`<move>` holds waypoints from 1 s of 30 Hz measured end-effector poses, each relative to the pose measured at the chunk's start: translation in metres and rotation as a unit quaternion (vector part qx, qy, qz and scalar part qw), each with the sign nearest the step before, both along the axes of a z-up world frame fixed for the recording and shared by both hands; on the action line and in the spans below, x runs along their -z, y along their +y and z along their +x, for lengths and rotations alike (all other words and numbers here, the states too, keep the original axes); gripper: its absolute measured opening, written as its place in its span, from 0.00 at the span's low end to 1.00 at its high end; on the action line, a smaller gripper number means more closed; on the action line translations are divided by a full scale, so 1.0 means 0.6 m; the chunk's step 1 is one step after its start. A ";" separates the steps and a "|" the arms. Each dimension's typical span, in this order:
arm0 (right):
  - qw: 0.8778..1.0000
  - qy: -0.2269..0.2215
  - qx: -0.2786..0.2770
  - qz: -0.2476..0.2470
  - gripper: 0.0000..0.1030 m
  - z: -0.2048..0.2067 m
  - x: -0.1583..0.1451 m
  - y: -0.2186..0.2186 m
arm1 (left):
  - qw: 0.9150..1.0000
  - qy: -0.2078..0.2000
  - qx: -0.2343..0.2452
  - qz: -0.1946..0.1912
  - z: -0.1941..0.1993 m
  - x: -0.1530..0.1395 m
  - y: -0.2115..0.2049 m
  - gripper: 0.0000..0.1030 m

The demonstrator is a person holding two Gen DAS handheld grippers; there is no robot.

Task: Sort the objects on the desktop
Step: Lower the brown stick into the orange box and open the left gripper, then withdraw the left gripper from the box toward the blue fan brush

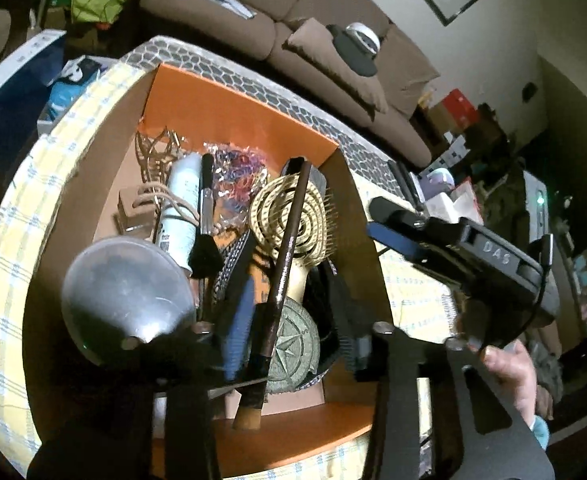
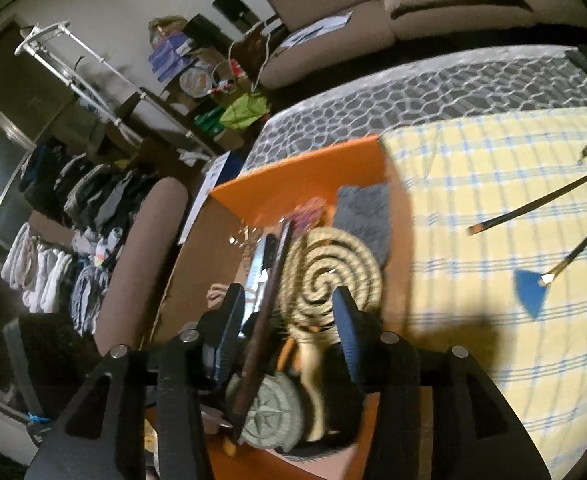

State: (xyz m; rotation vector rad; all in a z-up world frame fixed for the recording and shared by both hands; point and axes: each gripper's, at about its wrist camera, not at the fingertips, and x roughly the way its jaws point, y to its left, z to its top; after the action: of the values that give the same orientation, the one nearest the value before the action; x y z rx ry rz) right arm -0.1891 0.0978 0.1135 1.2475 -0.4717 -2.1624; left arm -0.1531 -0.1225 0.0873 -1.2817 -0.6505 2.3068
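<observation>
Looks like you're at the drop-off: the long brown brush (image 1: 283, 268) sits in the orange box (image 1: 229, 108), leaning over the spiral hairbrush (image 1: 289, 216). Both the left hand-held gripper (image 1: 293, 344) and right hand-held gripper (image 2: 289, 320) hang open over it, gripping nothing. Next I'd go for the two brushes (image 2: 533, 208) on the tabletop (image 2: 473, 152), coming in low.

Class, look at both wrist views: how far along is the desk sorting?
Done: the orange box already holds a spiral hairbrush, a white tube and a long brown brush. In hand: nothing; both hand-held grippers are open over the box. Left: two thin brushes and a blue wedge on the checked cloth.
</observation>
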 end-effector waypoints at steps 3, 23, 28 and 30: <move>1.000 0.017 0.019 0.014 0.67 0.001 -0.017 0.028 | 1.000 0.013 0.004 -0.007 0.008 -0.008 0.009 0.64; 0.989 0.005 0.141 0.052 0.86 0.000 0.003 0.274 | 0.989 0.061 0.117 -0.060 0.032 -0.049 0.222 1.00; 0.986 -0.003 0.160 0.046 0.86 0.004 0.008 0.325 | 0.981 0.063 0.153 -0.104 0.015 -0.056 0.304 1.00; 0.985 -0.006 0.167 0.041 0.86 0.004 0.011 0.347 | 0.976 0.061 0.165 -0.126 0.006 -0.053 0.337 1.00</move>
State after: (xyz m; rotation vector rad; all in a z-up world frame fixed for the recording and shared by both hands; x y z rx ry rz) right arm -0.1867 0.3058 0.1067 1.3032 -0.6409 -2.4749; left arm -0.1496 0.0798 0.1190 -1.2347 -0.0939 2.2121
